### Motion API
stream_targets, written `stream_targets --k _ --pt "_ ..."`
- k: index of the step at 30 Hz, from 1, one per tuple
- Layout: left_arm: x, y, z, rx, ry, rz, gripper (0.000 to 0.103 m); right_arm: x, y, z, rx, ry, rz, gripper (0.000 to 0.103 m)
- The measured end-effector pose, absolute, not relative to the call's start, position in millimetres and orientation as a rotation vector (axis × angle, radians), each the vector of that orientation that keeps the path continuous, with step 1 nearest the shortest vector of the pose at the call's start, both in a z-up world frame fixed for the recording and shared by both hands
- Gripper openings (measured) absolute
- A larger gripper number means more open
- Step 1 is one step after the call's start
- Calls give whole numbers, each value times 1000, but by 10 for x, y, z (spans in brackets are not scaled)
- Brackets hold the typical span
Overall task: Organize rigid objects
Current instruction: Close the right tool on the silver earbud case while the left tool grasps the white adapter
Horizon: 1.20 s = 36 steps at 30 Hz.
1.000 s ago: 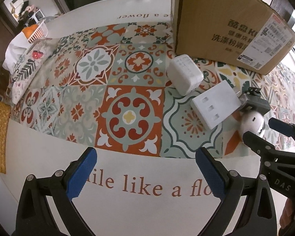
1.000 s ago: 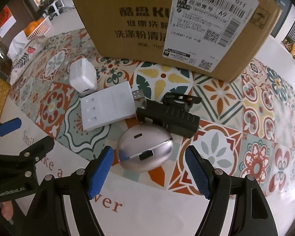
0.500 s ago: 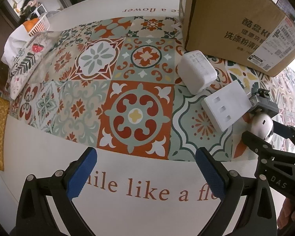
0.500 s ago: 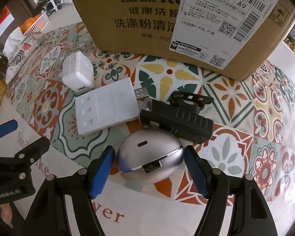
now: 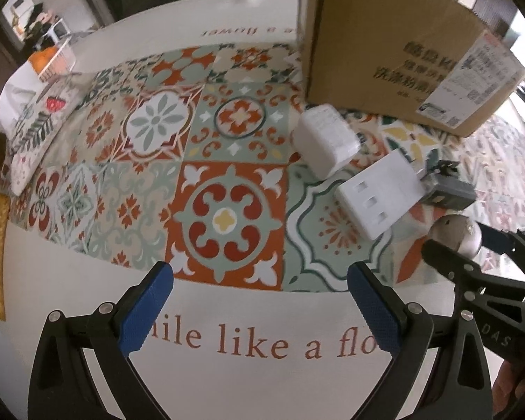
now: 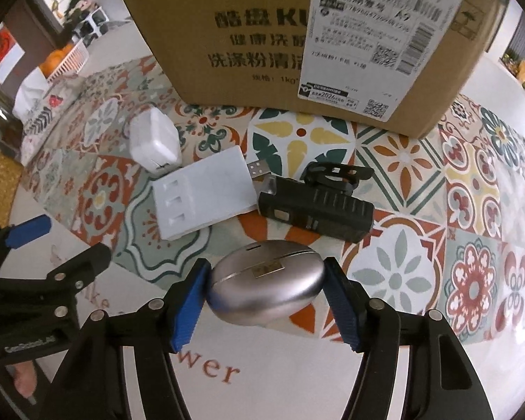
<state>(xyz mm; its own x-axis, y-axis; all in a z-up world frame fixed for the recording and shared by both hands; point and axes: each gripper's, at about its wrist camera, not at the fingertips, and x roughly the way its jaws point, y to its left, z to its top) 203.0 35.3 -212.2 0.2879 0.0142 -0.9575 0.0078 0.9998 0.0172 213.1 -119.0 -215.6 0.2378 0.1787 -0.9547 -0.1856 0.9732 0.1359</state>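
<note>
Tiled-pattern mat (image 5: 227,217) covers the table, with a cardboard box (image 6: 297,35) toward its far edge. Right gripper (image 6: 266,281) is clamped on a silver egg-shaped case (image 6: 266,287), looks slightly lifted but hard to say. Just behind it sit a black device (image 6: 318,210), white hub (image 6: 203,196) and white charger (image 6: 154,141). Left gripper (image 5: 259,304) hangs wide apart over the near edge.

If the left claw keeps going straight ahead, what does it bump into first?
Probably nothing soon: ahead of the open left claw lies only the patterned tablecloth. The white chargers sit off to its right.
</note>
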Motion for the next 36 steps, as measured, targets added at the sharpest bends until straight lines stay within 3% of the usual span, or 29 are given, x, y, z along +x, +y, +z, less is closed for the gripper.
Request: stream_targets --k 16,29,36 --pt "2522 92 -1978 150 1123 -209 95 2245 -1398 -2146 194 1353 143 65" --pt "2805 -1 -2313 114 1137 -270 70 2349 -1313 -2299 225 1394 120 65" --pt "2912 -42 -2415 112 1140 -287 50 2430 -1251 -2318 218 1392 115 65"
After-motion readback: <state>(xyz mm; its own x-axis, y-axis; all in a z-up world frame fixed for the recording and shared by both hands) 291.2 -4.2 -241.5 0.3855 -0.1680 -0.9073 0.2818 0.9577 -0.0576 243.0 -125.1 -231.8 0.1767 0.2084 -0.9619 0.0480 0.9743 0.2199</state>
